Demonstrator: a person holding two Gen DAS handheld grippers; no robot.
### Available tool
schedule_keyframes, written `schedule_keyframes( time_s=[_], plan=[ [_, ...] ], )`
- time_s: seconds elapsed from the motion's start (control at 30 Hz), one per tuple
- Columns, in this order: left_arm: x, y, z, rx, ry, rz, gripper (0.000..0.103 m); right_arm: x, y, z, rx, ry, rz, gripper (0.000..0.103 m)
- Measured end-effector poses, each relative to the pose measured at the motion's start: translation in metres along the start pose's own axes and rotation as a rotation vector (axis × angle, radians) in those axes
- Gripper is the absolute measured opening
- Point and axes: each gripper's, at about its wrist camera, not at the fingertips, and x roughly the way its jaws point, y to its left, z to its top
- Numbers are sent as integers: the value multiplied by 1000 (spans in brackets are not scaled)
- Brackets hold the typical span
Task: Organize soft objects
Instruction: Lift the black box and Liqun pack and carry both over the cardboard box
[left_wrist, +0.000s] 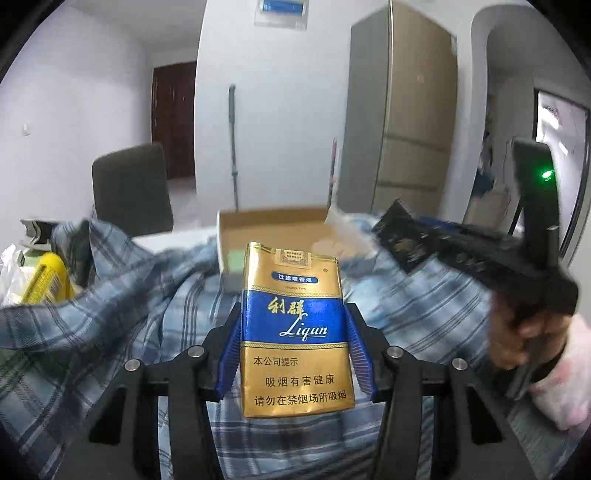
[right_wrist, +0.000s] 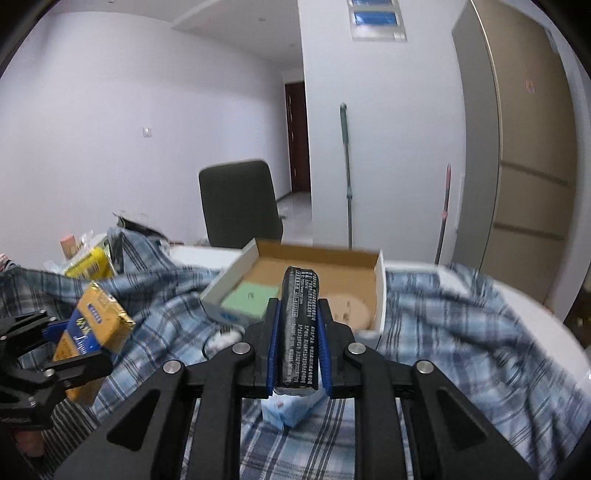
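Note:
A gold and blue soft cigarette pack (left_wrist: 295, 325) stands upright in the air, with my left gripper (left_wrist: 293, 314) shut on it, blue pads pressing both sides. My right gripper (right_wrist: 298, 306) is shut on a black soft pack (right_wrist: 300, 332) with white print, held edge-up. Behind both lies an open cardboard box (right_wrist: 380, 284) holding a green pad (right_wrist: 251, 299) and a round tan piece (right_wrist: 351, 310). In the right wrist view the left gripper (right_wrist: 70, 343) with the gold pack (right_wrist: 92, 325) is at the left. In the left wrist view the right gripper (left_wrist: 443, 240), blurred, is at the right in a hand (left_wrist: 517, 332).
A blue plaid cloth (right_wrist: 443, 332) covers the table under both grippers. A light blue packet (right_wrist: 291, 410) lies just below the black pack. A yellow package (right_wrist: 92, 264) and clutter sit at the far left. A dark chair (right_wrist: 240, 206) stands behind the table. Something pink (left_wrist: 561, 387) lies at the right.

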Motion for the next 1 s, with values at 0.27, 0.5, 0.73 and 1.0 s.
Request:
schedule_keyframes(
  time_s=[0.27,0.5,0.73,1.0],
  plan=[
    [-33,-22,64,54,-165,7,54,-29,8,70,-27,-161,-25,17],
    [-42,-25,129,64,-325,32,54,-21,5,116,-3,-226,-88,17],
    [-29,-14,167,6,-399,19,54,-8,-17,139,122,-222,-77,17],
    [12,2,184,12,-383,37,54,19,-34,138,174,-217,-102,17]
  ],
)
